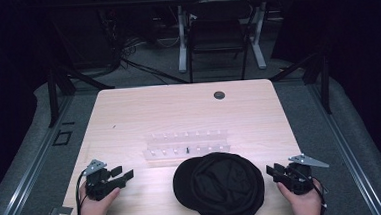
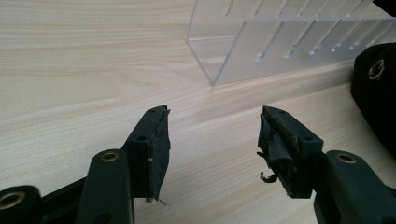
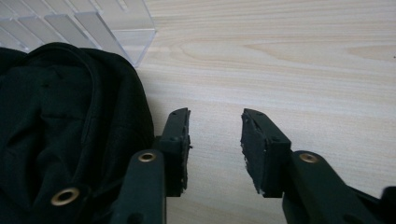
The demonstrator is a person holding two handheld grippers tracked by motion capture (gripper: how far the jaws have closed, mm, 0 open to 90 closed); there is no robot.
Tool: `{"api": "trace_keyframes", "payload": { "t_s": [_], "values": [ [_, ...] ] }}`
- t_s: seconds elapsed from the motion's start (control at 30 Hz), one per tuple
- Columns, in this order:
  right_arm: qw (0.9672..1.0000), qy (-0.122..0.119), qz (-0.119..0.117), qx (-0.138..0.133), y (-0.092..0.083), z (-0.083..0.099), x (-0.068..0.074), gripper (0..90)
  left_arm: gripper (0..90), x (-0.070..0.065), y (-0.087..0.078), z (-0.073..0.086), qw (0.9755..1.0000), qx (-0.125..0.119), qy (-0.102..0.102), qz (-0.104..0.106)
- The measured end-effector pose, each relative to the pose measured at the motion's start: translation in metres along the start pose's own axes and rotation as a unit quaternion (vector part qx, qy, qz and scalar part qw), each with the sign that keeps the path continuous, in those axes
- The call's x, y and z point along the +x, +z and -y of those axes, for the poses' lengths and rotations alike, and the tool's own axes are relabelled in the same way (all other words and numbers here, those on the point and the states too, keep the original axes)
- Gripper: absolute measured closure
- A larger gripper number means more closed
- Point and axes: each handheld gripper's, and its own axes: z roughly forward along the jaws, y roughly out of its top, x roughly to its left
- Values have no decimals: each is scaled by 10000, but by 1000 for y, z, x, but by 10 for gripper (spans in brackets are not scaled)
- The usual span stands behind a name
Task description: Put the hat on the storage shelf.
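A black fabric hat [image 1: 219, 186] lies on the wooden table [image 1: 179, 113] near its front edge, in the middle. Just behind it stands a clear plastic rack [image 1: 186, 144] with several slots. My left gripper [image 1: 124, 174] rests at the front left of the table, open, with bare wood between its jaws [image 2: 214, 135]. My right gripper [image 1: 273, 171] sits at the front right, open and holding nothing [image 3: 215, 135]. In the right gripper view the hat [image 3: 60, 130] lies just beside one jaw, with a brass eyelet [image 3: 65, 196] showing. The rack [image 2: 280, 42] stands ahead of the left gripper.
A dark round grommet [image 1: 219, 94] is set into the table near its far edge. Beyond the table stand a black chair [image 1: 216, 36] and a white-legged desk [image 1: 182, 43]. Black stands and a grey floor surround the table.
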Motion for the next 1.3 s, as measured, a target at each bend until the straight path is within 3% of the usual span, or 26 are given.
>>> {"api": "trace_keyframes", "payload": {
  "t_s": [0.2,0.33,0.63,0.8,0.87,0.9,1.07,1.3],
  "values": [
    [9998,172,-72,-6,-6,-2,6,550,441,-4,2,0,9998,136,44,148],
    [9998,119,-148,22,-8,-2,13,551,441,-9,6,-1,9993,211,226,187],
    [9981,239,-555,139,-18,1,29,592,441,-17,13,-4,9985,277,357,306],
    [9975,201,-540,411,-14,6,32,650,441,-20,17,-6,9981,302,397,365],
    [9965,260,-584,537,-10,8,32,710,441,-21,18,-6,9980,292,396,385],
    [9949,365,-699,633,-8,8,32,781,441,-21,18,-7,9980,301,404,387],
    [9947,399,-707,632,-4,5,30,856,441,-22,17,-6,9978,321,425,384],
    [9964,434,-571,461,1,-3,22,870,441,-19,13,-4,9983,275,410,309]
  ]
}}
